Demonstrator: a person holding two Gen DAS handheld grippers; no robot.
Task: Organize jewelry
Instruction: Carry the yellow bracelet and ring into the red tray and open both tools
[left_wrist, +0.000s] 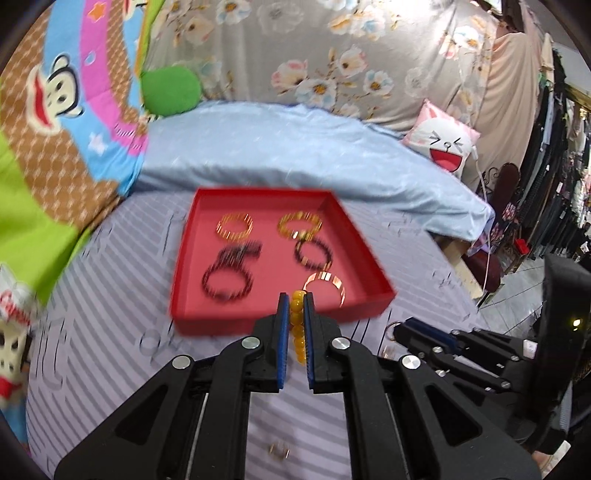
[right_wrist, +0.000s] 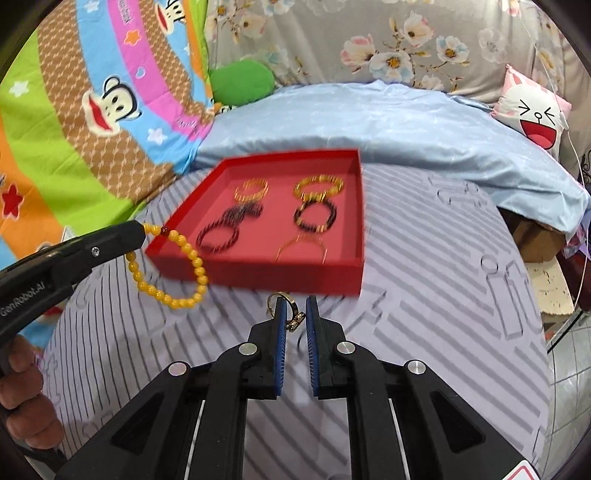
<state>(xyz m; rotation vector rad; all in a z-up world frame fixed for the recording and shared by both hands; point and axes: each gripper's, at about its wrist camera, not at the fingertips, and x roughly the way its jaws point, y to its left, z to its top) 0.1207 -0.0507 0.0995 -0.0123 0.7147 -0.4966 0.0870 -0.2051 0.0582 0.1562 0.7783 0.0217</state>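
Bracelets, five of them, already lie in the tray (right_wrist: 258, 271), while we carry the bead bracelet (right_wrist: 173, 266) pinched in the left gripper (left_wrist: 295, 301) and a ring (right_wrist: 286, 304) nipped by the right gripper (right_wrist: 293, 308), both just short of it, one small piece (left_wrist: 279, 449) left on the sheet.

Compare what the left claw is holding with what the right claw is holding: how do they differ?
The left claw is shut on a yellow bead bracelet, a large loop of round beads that hangs below its tips. The right claw pinches a gold ring, a far smaller metal band with a decorated top. The bracelet hangs beside the red tray's front left corner; the ring is in front of its front wall. Both are outside the tray.
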